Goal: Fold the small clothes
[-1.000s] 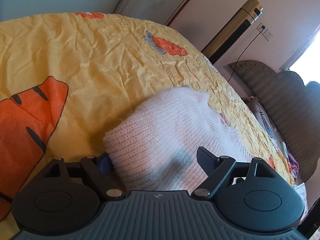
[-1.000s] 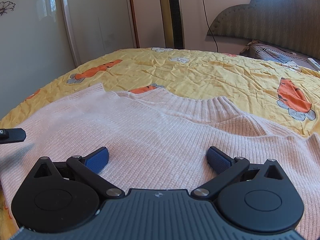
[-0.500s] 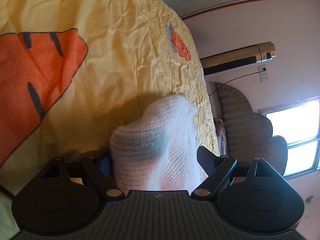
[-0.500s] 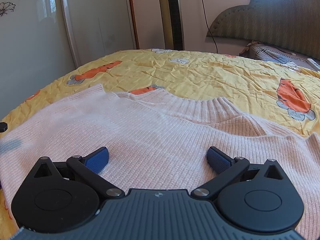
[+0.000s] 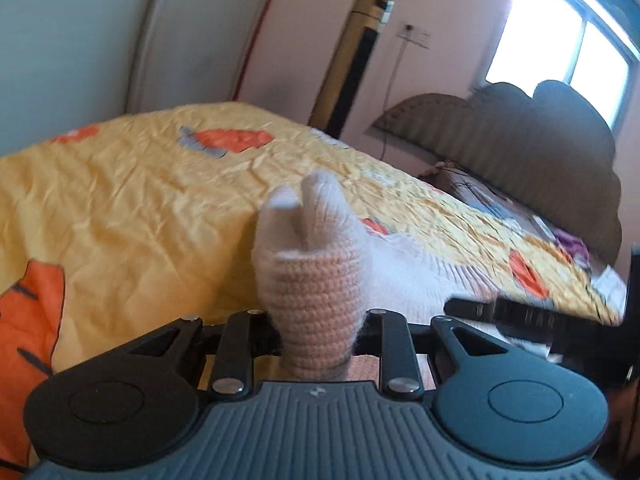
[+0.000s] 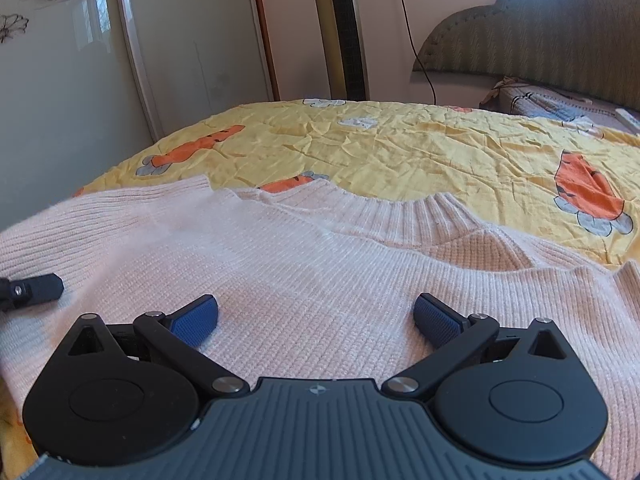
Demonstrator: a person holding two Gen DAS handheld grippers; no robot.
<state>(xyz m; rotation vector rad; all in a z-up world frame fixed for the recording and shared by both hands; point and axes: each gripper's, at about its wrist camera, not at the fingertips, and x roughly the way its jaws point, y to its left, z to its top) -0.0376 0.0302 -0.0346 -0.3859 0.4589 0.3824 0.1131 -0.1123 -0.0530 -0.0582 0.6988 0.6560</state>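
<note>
A pale pink knit sweater (image 6: 320, 264) lies flat on the yellow carrot-print bedspread (image 6: 420, 148), collar toward the far side. My right gripper (image 6: 316, 316) stands open low over its chest, blue pads (image 6: 196, 318) apart, nothing pinched. My left gripper (image 5: 320, 332) has its jaws closing on a bunched sleeve end (image 5: 316, 280), which stands squeezed upright between them, the fabric hiding the pads. One left fingertip (image 6: 36, 290) shows at the sweater's left edge in the right wrist view. The right gripper (image 5: 520, 316) appears blurred at the right of the left wrist view.
A tall gold tower fan (image 6: 340, 28) stands beyond the bed's far edge, its cord running to a wall socket. A padded headboard (image 6: 540, 32) and a patterned pillow (image 6: 552, 100) lie at the right. White wardrobe doors (image 6: 80, 60) line the left side.
The left jaws have drawn in on the sleeve, bunching it into a narrow upright fold. The left view rolled back toward level and shifted. The right gripper kept still.
</note>
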